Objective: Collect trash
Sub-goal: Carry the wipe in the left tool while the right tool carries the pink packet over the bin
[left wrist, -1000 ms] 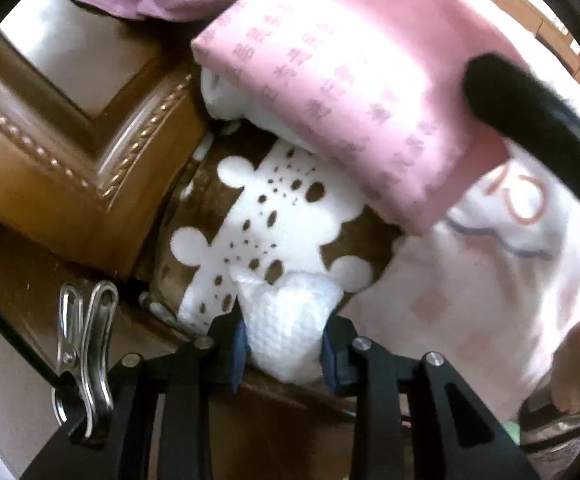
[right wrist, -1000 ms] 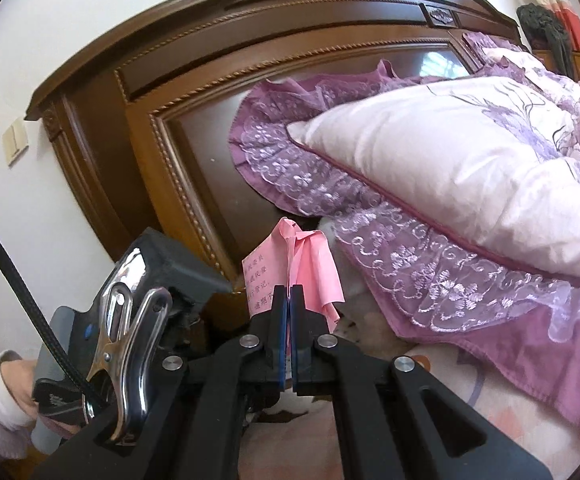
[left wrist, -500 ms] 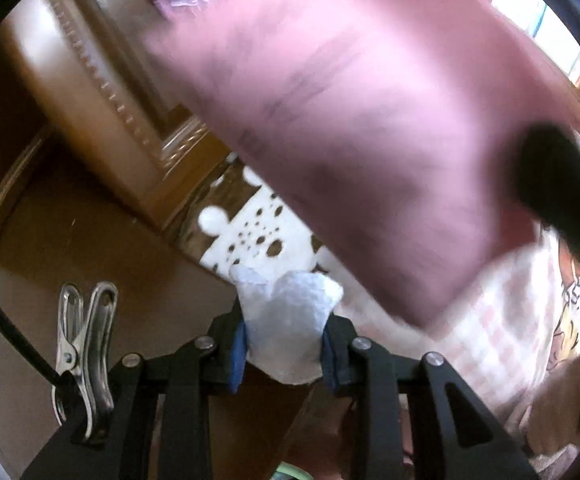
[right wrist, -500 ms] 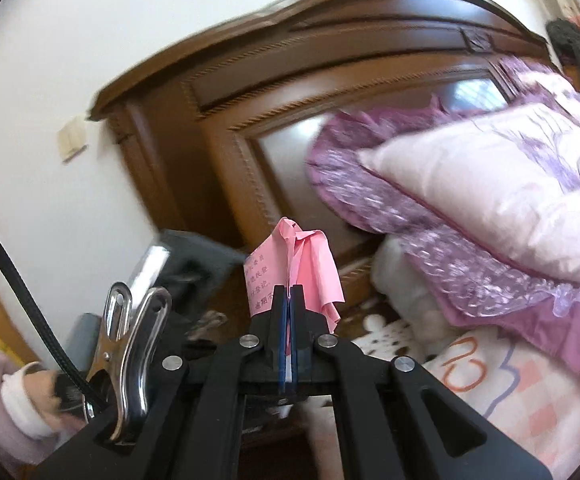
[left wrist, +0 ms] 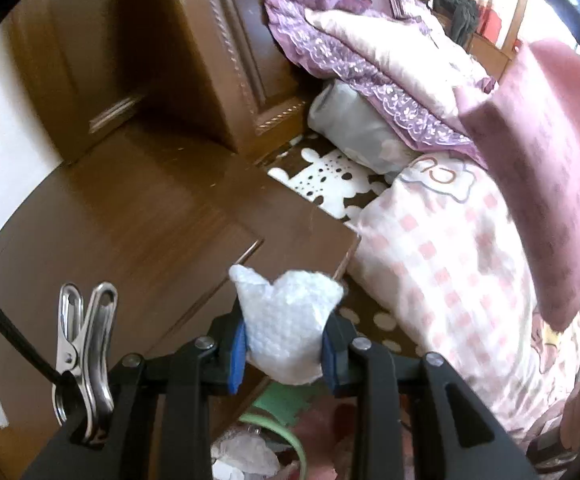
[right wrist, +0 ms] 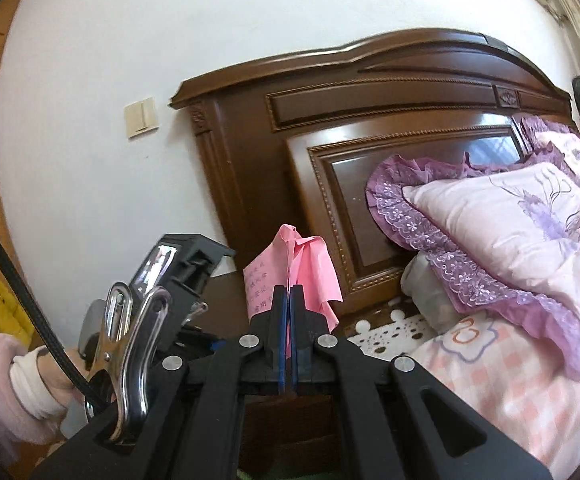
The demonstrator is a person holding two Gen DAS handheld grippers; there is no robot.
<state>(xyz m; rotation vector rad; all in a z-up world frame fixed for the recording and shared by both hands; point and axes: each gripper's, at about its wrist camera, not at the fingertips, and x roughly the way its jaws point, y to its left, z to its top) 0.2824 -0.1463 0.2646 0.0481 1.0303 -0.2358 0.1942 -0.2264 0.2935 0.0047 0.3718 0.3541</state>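
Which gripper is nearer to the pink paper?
Right. The right gripper has its jaws shut on the pink paper. The left gripper grips a white tissue, with the paper off to its right.

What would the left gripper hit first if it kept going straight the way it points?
Probably the nightstand. The left gripper, shut on the tissue wad, aims steeply down at the wooden top near its edge beside the bed. Depth is unclear.
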